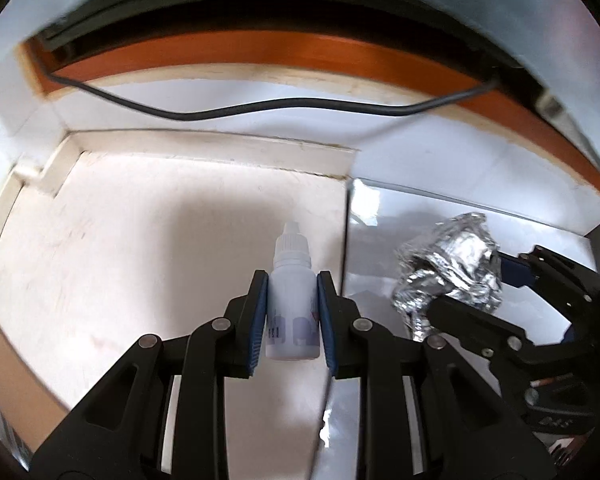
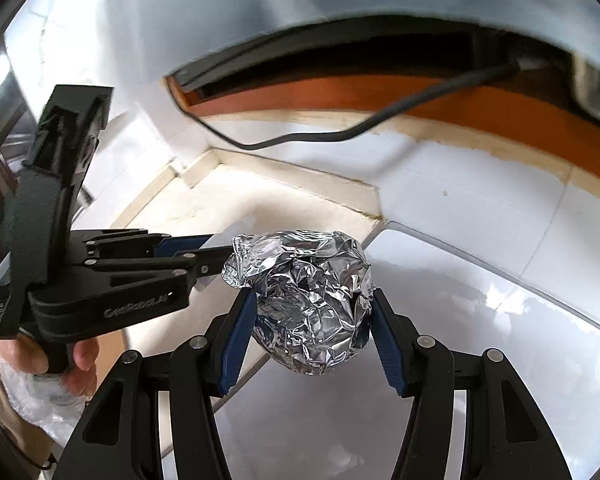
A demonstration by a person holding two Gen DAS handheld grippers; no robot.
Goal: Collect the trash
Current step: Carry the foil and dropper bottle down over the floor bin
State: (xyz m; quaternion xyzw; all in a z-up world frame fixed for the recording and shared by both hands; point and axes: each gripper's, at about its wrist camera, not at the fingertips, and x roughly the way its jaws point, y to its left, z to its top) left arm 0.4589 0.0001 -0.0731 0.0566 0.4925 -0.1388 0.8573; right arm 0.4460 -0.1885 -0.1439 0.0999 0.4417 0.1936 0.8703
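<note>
The left tool (image 1: 292, 316) is clenched on a small white plastic dropper bottle (image 1: 291, 312), its 2 blue pads pressing the bottle's sides, cap pointing away. The right tool (image 2: 314, 320) grasps a crumpled ball of silver aluminium foil (image 2: 312, 304), clear of the surface. Both pieces of trash hang above a cream stone desk (image 1: 140, 240) and a glossy white panel (image 2: 480, 340) beside it.

The bottle is smooth and held low on its body, so a quick swing could make it slide or pivot out. The foil crushes easily; I judge it could deform and loosen in the jaws. The 2 tools sit close together, so a knock between them is possible.

A dark cable (image 1: 260, 106) droops along the white tiled wall (image 1: 460, 152) under an orange-brown wooden ledge (image 1: 300, 56). No bin shows in either view.
</note>
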